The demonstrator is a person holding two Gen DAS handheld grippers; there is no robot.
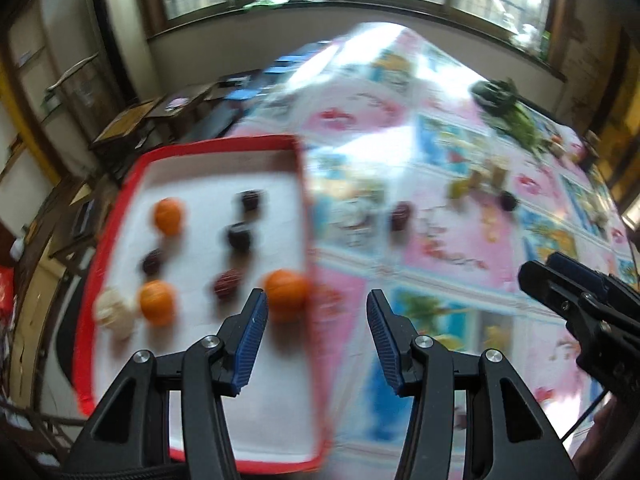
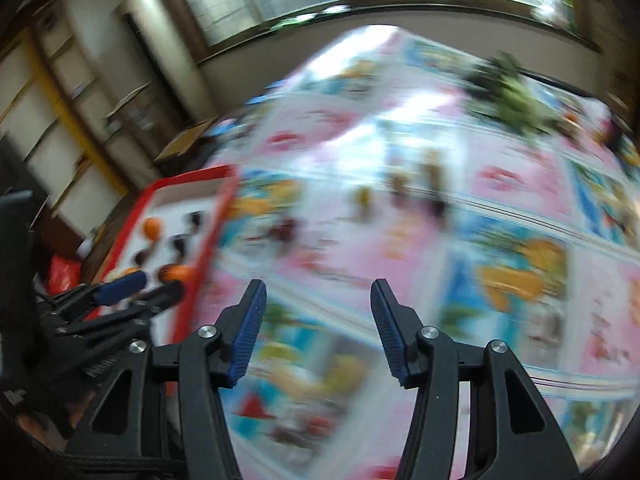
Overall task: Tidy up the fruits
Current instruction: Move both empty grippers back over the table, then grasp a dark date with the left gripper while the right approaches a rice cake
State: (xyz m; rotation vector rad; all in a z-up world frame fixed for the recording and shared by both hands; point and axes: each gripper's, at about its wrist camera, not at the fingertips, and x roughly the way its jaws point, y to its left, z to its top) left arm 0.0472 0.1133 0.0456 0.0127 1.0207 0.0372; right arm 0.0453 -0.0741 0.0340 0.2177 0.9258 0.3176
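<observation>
A red-rimmed white tray (image 1: 120,208) lies at the left of the table and holds three oranges, the nearest orange (image 1: 286,290) by its right rim, several dark fruits such as one dark fruit (image 1: 239,236), and a pale round fruit (image 1: 114,311). My left gripper (image 1: 316,320) hangs open over the tray's right rim, empty. Another dark fruit (image 1: 401,215) lies on the cloth beyond, with small yellowish pieces (image 1: 478,182) farther right. My right gripper (image 2: 318,306) is open and empty above the cloth, and its view is heavily blurred. The tray (image 2: 216,216) shows at its left.
A glossy cartoon-print tablecloth (image 1: 448,240) covers the table. Green leafy items (image 1: 512,116) sit at the far right corner. Chairs and desks (image 1: 132,124) stand left of the table below large windows. The right gripper's body (image 1: 580,304) enters the left wrist view at the right edge.
</observation>
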